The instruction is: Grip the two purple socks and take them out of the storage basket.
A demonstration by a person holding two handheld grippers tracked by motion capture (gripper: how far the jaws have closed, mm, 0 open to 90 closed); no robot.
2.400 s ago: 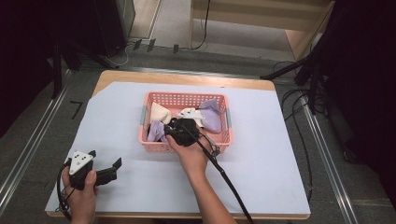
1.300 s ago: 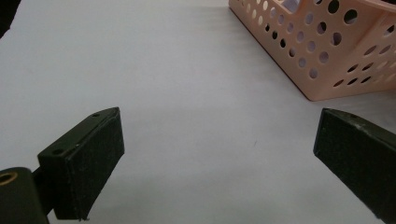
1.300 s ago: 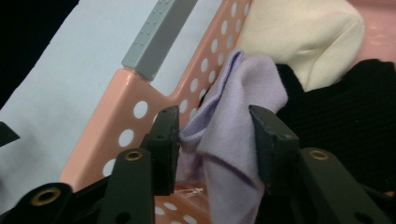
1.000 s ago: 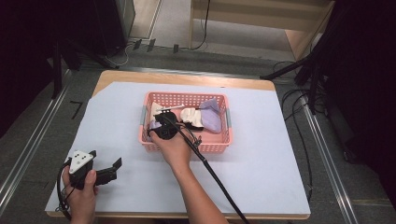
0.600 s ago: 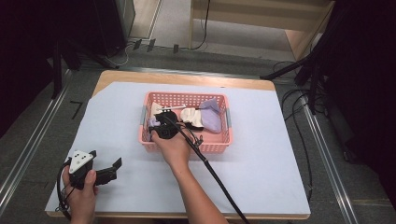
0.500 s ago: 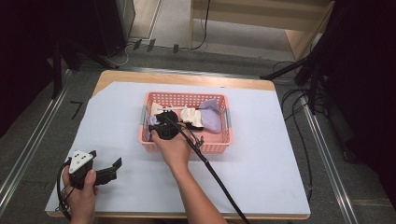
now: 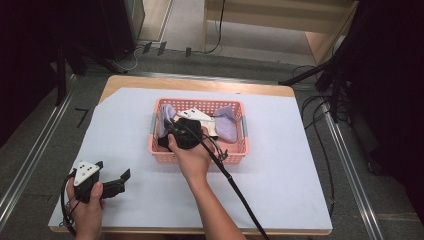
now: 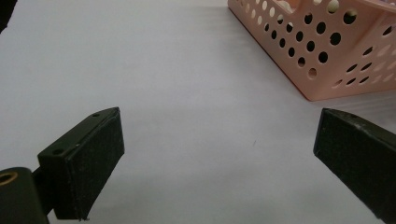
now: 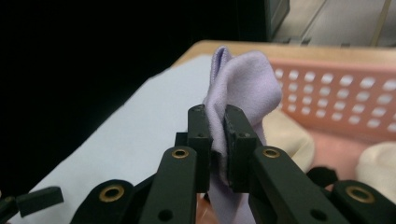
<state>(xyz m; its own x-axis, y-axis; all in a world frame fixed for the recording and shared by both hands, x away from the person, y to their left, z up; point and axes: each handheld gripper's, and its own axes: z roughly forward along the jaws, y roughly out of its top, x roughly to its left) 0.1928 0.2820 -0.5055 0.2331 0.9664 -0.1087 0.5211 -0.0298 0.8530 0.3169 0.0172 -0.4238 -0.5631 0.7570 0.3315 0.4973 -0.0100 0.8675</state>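
Right gripper view, right gripper pinching lilac cloth (jaws nearly closed)

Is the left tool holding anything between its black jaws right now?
No, the left tool has its jaws spread wide apart over the bare white table cover, with nothing between them.

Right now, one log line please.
right tongs: shut on lilac cloth | pink basket: cloth lifting out | left tongs: open, idle

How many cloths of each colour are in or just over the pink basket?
Lilac: 2, the held lilac cloth in the right gripper and the loose lilac cloth.
Cream: 2, the cream cloths.
Total: 4 in sight; the hand may hide more.
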